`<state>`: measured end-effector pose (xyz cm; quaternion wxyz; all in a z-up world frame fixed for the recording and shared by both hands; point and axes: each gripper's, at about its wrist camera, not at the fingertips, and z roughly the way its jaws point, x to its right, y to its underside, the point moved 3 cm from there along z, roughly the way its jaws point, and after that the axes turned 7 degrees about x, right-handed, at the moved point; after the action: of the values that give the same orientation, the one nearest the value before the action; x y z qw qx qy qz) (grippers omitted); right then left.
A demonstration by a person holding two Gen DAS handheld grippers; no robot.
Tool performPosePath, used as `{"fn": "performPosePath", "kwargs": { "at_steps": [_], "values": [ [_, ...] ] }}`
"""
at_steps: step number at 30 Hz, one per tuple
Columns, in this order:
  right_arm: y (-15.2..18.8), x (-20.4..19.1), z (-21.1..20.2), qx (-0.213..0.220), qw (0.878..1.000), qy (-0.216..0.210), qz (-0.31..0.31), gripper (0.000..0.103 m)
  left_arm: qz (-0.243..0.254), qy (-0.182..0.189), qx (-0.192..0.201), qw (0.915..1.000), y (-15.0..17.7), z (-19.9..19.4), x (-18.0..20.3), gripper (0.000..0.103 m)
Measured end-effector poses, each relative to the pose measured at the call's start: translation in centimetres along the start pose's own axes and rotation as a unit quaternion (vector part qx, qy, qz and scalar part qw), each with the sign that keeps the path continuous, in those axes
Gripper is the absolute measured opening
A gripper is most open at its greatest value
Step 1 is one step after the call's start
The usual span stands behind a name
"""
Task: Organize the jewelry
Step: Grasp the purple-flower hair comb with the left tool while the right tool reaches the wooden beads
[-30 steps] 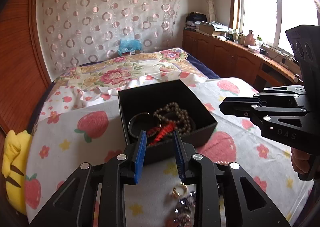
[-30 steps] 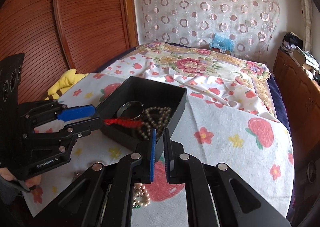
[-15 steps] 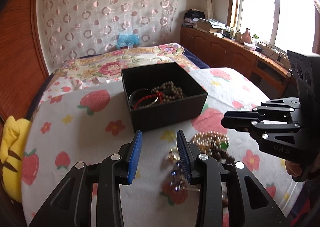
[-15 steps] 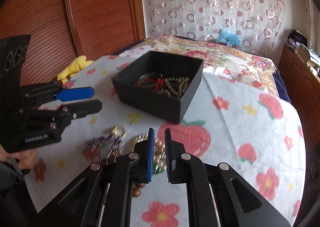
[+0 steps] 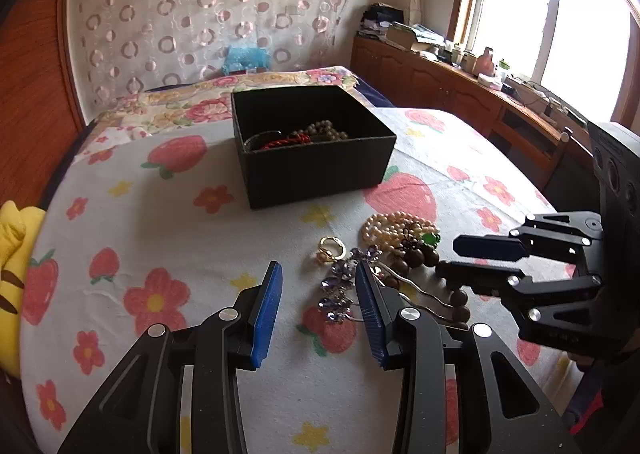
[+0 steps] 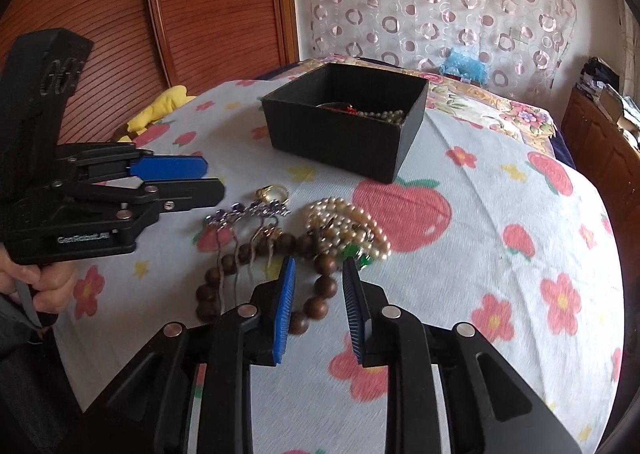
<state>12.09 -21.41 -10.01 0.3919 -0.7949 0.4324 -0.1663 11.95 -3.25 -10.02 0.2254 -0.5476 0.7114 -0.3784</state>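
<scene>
Black box [image 5: 316,166], square, matte, stiff-walled, sits mid-bed on the strawberry-print sheet [image 5: 180,222]. It already holds a red cord bracelet [image 5: 286,140], a dull bead strand [image 5: 324,131] and a dark bangle [image 5: 256,138], so sorting looks partly done.

Loose pile lies on the sheet just in front of the box, nearer the person: pearl strand [image 6: 348,226], round and glossy; brown wooden beads [image 6: 320,286], large and smooth; gold ring [image 5: 331,246]; purple crystal piece [image 5: 344,282], faceted; a small green bead [image 6: 354,254].

Left tongs [image 5: 318,294]: parted, nothing held, crystal piece just beside the right pad. Right tongs [image 6: 318,282]: jaws opening, wooden beads lying between the pads, not pinched. Both angle down at the pile, likely lining up the next pick.
</scene>
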Motion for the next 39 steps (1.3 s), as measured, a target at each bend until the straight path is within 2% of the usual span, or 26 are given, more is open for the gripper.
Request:
{"fn": "performPosePath", "kwargs": {
  "at_steps": [9,22,27,33,39],
  "values": [
    [1.2,0.3,-0.2,-0.006,1.0,0.008,0.015,0.027,-0.001,0.014,-0.019,0.9997,0.3,1.3,0.7,0.036],
    [1.3,0.2,-0.1,-0.006,1.0,0.011,0.01,0.027,-0.017,0.029,-0.043,0.9985,0.4,2.9,0.5,0.036],
    [1.3,0.2,-0.1,-0.006,1.0,0.011,0.01,0.027,-0.018,0.032,-0.047,0.9982,0.6,3.1,0.5,0.023],
    [1.4,0.3,0.0,-0.009,1.0,0.014,0.009,0.027,-0.001,0.016,-0.03,0.9994,0.7,2.2,0.8,0.022],
    [1.6,0.4,0.2,-0.013,1.0,0.018,0.01,0.027,0.002,-0.006,0.008,0.9999,0.1,-0.2,0.7,0.021]
  ]
}}
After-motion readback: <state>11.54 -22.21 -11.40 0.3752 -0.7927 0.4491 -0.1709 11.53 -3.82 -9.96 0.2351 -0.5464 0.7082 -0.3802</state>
